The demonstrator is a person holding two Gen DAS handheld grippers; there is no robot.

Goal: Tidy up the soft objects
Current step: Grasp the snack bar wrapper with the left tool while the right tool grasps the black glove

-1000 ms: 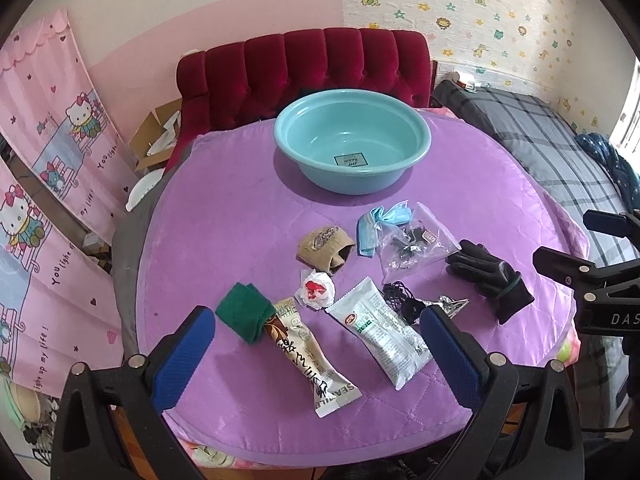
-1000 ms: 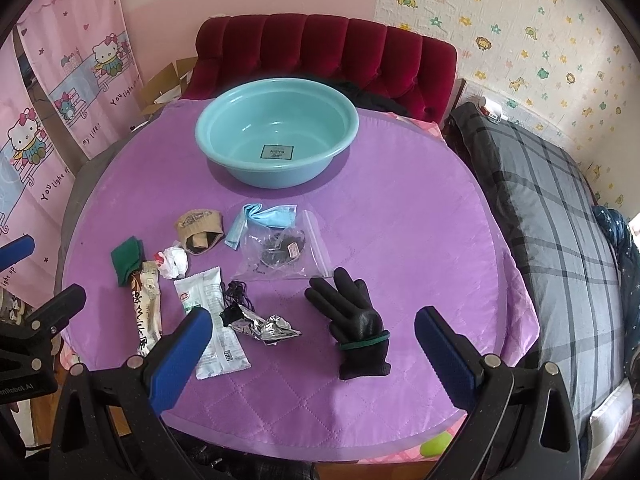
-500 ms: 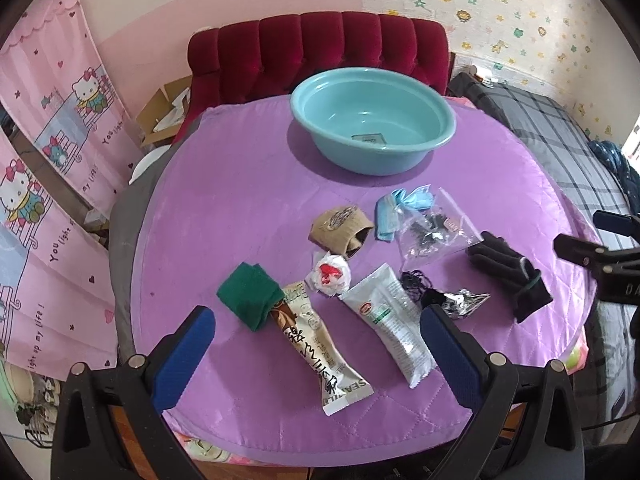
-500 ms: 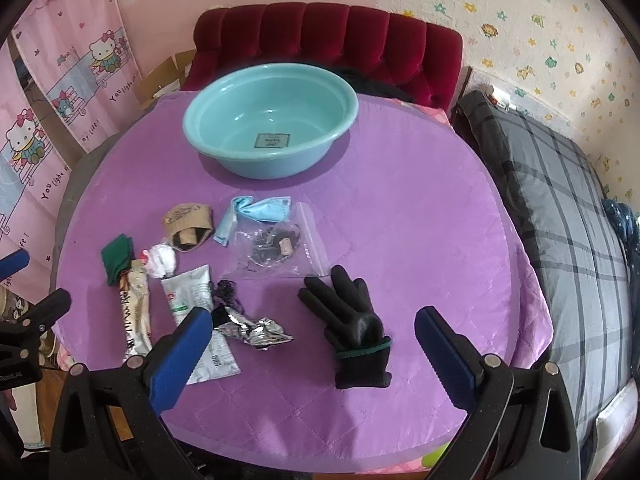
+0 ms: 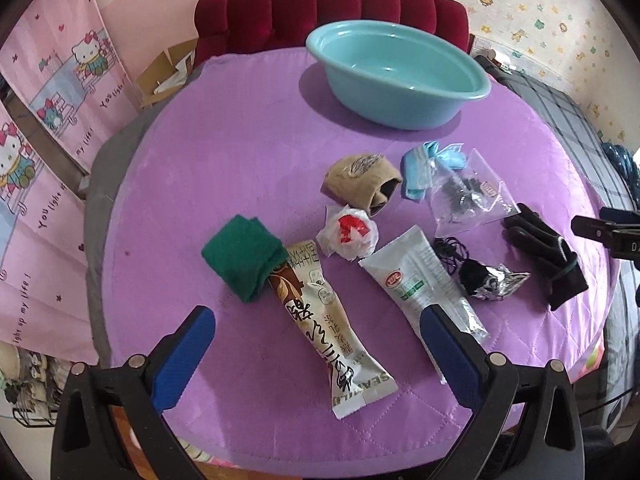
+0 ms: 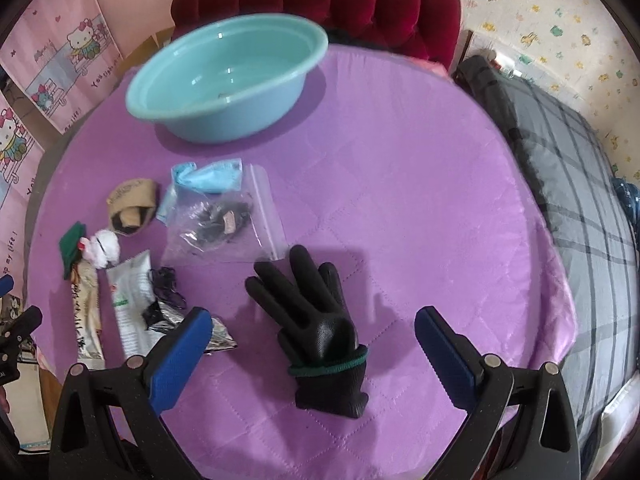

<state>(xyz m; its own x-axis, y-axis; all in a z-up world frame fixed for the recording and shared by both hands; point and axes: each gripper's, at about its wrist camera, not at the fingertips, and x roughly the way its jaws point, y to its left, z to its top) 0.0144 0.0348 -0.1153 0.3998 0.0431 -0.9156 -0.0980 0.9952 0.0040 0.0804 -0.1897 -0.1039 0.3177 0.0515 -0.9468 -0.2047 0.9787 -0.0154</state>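
Soft items lie on the purple round table [image 5: 208, 152]: a folded green cloth [image 5: 242, 255], a tan sock [image 5: 362, 182], a blue face mask [image 5: 424, 164] and a black glove [image 6: 316, 328]. A teal basin [image 5: 394, 76] stands empty at the back. My left gripper [image 5: 316, 344] is open and empty, above a brown and white snack packet [image 5: 320, 320]. My right gripper [image 6: 314, 350] is open and empty, with its jaws on either side of the black glove, just above it.
A white sachet [image 5: 420, 284], a crumpled white and red wrapper [image 5: 348, 234], a clear zip bag [image 5: 466, 194], black hair ties [image 5: 452, 252] and a foil wrapper [image 5: 494, 284] lie among them. A red sofa [image 5: 332, 8] is behind; a plaid bed [image 6: 572, 184] is to the right.
Both grippers have moved forward and down toward the table. The left has closed in on the packets and green cloth. The right has closed in on the black glove.
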